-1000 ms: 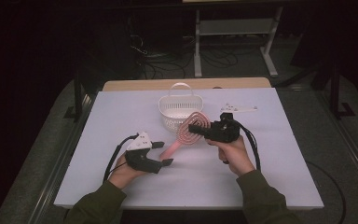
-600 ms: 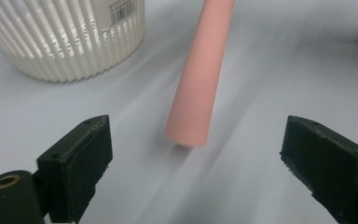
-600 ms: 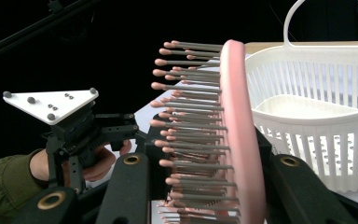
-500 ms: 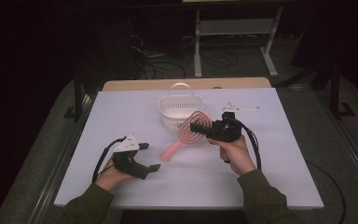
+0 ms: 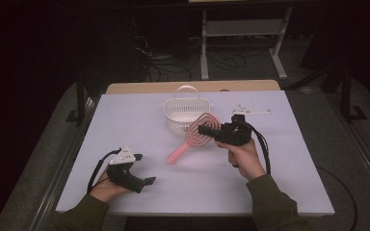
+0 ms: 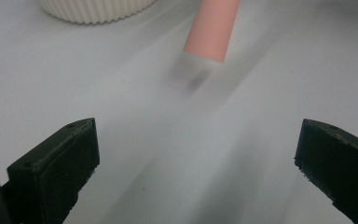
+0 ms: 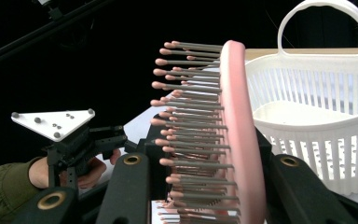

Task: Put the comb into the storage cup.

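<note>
Pink plastic, a paddle hairbrush [image 5: 196,136] is pinched at its bristled head by the fingers of the right gripper [image 5: 207,130], the handle slanting down toward the white surface [image 5: 279,187]; whether its tip rests there cannot be told. In the right gripper view the bristles stand between the two black fingers, with the white slatted basket [image 7: 317,116] close behind and seemingly empty. The left gripper [image 5: 147,182] sits well apart from the brush near the front left of the surface, its fingers having just been opening and now spread wide with nothing between them; in the left gripper view the handle's rounded end [image 6: 209,30] lies ahead of them. Judging by this, the brush is secured in one hand alone, with the left's part apparently finished. What seems left is carrying the brush over the basket's rim and letting it go inside.
</note>
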Demonstrator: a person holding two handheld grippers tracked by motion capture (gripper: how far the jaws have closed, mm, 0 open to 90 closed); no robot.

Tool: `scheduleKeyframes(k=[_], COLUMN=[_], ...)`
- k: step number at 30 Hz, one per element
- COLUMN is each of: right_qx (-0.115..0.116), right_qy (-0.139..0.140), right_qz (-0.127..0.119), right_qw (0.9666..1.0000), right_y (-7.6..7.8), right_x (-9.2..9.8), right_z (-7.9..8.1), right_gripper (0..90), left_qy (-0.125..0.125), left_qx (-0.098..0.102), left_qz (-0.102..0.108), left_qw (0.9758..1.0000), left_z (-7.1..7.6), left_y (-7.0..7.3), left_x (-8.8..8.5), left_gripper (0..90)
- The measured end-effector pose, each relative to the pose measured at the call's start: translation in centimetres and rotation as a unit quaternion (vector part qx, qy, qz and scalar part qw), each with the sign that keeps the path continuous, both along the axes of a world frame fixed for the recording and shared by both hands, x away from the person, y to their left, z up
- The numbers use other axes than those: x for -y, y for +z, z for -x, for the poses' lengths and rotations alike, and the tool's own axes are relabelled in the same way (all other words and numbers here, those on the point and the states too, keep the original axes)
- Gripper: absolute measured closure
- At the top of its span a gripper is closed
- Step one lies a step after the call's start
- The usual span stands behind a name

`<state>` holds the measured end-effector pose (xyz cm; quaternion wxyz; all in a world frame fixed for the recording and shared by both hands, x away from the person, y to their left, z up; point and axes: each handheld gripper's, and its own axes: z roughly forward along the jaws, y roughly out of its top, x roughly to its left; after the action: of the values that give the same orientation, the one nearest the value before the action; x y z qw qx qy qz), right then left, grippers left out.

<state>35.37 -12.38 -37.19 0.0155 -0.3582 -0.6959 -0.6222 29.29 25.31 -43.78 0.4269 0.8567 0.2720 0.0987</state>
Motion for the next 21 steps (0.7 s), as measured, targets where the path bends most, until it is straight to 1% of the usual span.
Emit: scheduleKeyframes(k=[3, 4, 7, 9, 14, 16, 21], right_qx=[0.002, 0.003, 0.005, 0.007, 0.011, 0.013, 0.018], right_qy=[-0.002, -0.002, -0.003, -0.004, -0.004, -0.005, -0.008], right_qz=[-0.002, -0.002, -0.005, -0.008, -0.008, -0.009, -0.013], right_qw=[1.0000, 1.0000, 1.0000, 0.9999, 0.9999, 0.9999, 0.9997], right_y=[0.1, 0.1, 0.4, 0.6, 1.0, 1.2, 1.7], right_x=[0.1, 0.1, 0.3, 0.4, 0.6, 0.6, 0.8], right_z=[0.0, 0.0, 0.0, 0.0, 0.0, 0.0, -0.2], right_gripper=[62.8, 62.8, 62.8, 62.8, 62.8, 62.8, 62.8], left_qy=[0.003, 0.005, 0.005, 0.007, 0.006, 0.004, 0.005], left_qx=[-0.013, -0.014, -0.016, -0.017, -0.014, -0.010, -0.015], left_qz=[0.001, -0.001, 0.003, 0.001, -0.005, -0.008, 0.004], left_qw=[0.9999, 0.9999, 0.9999, 0.9998, 0.9999, 0.9999, 0.9999], left_z=[0.0, -0.1, -0.2, -0.2, -0.1, -0.1, -0.1], left_y=[-0.1, -0.1, -0.1, 0.0, -0.1, -0.1, 0.0], left_x=[-0.5, -0.6, -0.7, -0.6, -0.4, -0.3, -0.4], left_gripper=[0.0, 0.0, 0.0, 0.0, 0.0, 0.0, 0.0])
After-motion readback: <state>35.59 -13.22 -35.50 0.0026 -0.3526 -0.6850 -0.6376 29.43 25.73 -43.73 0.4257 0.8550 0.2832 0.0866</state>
